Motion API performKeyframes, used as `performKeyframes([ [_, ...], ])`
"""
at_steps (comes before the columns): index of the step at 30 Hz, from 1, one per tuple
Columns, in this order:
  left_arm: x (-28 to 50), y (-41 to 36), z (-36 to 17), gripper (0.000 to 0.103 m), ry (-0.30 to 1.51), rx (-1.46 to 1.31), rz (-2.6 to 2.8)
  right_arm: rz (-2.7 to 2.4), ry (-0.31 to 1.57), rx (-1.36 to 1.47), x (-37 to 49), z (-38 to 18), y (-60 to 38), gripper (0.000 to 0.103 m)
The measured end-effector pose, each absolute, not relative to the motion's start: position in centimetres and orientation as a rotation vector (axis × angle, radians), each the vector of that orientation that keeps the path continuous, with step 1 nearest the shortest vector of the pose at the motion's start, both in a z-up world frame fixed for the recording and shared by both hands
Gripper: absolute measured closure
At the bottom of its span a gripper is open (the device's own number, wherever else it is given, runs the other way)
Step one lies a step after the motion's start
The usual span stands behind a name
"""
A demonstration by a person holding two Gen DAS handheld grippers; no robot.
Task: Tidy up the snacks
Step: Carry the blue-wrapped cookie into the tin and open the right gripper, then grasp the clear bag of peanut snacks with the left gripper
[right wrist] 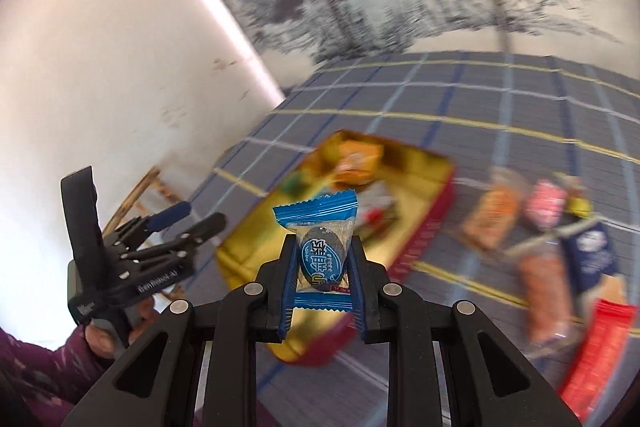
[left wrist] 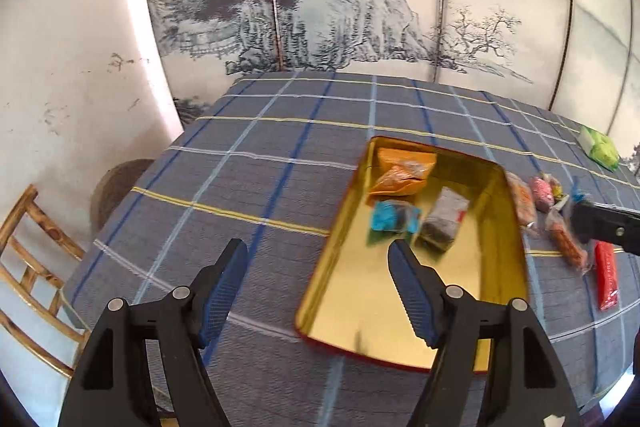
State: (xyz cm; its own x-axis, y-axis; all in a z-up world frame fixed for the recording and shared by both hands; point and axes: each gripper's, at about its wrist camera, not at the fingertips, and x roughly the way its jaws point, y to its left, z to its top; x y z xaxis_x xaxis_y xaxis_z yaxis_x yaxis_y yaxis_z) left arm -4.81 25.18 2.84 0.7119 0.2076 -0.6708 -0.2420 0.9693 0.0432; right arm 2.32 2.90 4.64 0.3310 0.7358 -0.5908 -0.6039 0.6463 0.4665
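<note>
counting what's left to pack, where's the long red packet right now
The long red packet lies on the checked tablecloth at the right edge of the left wrist view, right of the gold tin, nearest end of the snack row.

A tin (left wrist: 516, 267) sits right of centre on the table (left wrist: 256, 187), holding three snack packets (left wrist: 404, 173), with more packets (left wrist: 560, 235) lying along its right side.
</note>
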Motion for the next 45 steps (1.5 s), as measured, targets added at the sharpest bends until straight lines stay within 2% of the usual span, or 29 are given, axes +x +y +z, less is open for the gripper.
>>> performKeyframes([
  [10,-6.7,28.0,1.9,0.034,0.765,-0.103,0.213,0.958,0.994,0.070,5.6,1.1,13.7,0.078],
  [12,-6.9,28.2,1.8,0.029,0.790,-0.109,0.197,0.949,1.013,0.052,6.3,0.5,14.6,0.078],
  [14,-7.3,28.5,1.9,0.014,0.765,-0.110,0.230,0.941,1.031,0.037,6.9,0.1,15.5,0.078],
  [17,-7.7,28.2,2.3,0.007,0.730,-0.075,0.269,0.918,1.037,0.001,7.0,-0.5,16.5,0.078],
  [25,-8.5,26.9,2.9,0.005,0.707,-0.017,0.280,0.899,1.018,0.036,7.0,-0.4,16.4,0.074],
  [27,-8.7,26.6,3.0,0.005,0.718,-0.020,0.256,0.911,0.999,0.083,6.9,0.1,15.5,0.070],
  [29,-9.1,26.1,3.1,0.005,0.717,-0.017,0.261,0.923,0.981,0.127,6.8,0.6,14.5,0.056],
  [30,-9.1,25.9,3.2,0.005,0.725,-0.023,0.229,0.927,0.964,0.148,6.7,1.0,13.9,0.055],
  [33,-9.1,25.4,3.5,0.005,0.747,-0.059,0.154,0.933,0.920,0.179,6.1,2.1,12.1,0.053],
  [37,-8.8,23.1,4.2,0.005,0.768,-0.058,0.025,0.858,0.818,0.171,4.0,2.8,6.2,0.044],
  [45,-5.8,13.7,6.4,0.005,0.802,0.018,-0.254,0.373,0.772,0.226,1.7,-0.4,-14.2,0.041],
])
